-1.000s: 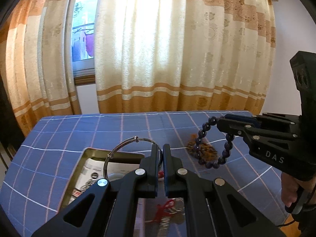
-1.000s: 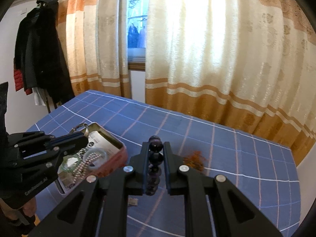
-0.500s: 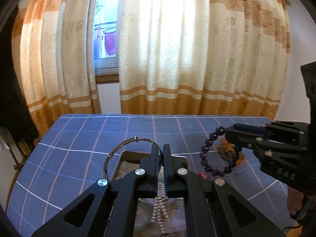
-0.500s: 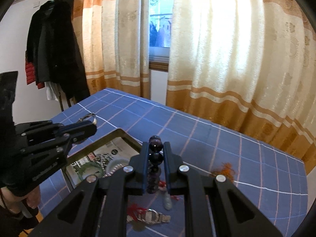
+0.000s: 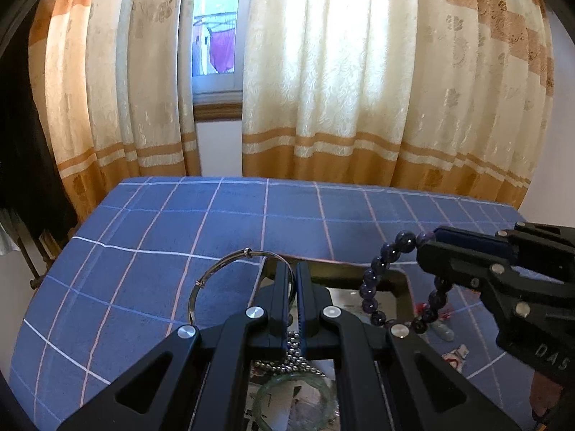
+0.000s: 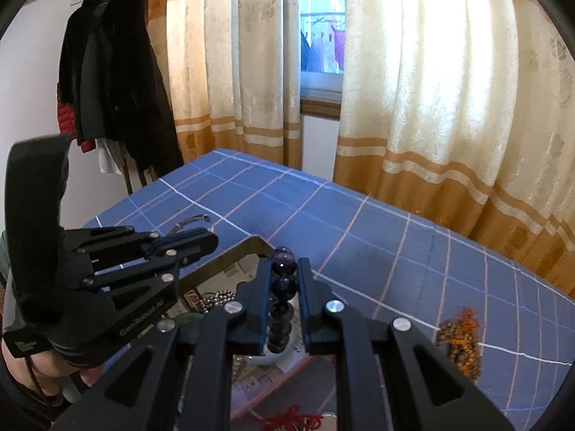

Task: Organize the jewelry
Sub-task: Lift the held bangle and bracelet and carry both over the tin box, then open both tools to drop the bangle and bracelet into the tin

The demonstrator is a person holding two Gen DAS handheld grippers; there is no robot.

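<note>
Left claw: my left gripper (image 5: 291,269) is pinched narrow on the silver bangle (image 5: 215,280), its tips over the near-left part of the tin.
Silver bangle: it stands out to the left of my left fingertips, held above the blue checked tablecloth (image 5: 179,222), clear of the cloth.
Tin: the open metal tin (image 5: 402,287) lies under both claws; inside I see a string of silver beads (image 5: 298,355) and a pale green bangle (image 5: 294,398).
Right claw: my right gripper (image 6: 284,269) is closed on the dark purple bead bracelet (image 6: 282,287).
Bead bracelet: its loop hangs down from my right tips, above the tin's right edge.
Far right: an orange-brown bead bundle (image 6: 460,341) lies on the cloth, well apart from the tin.
</note>
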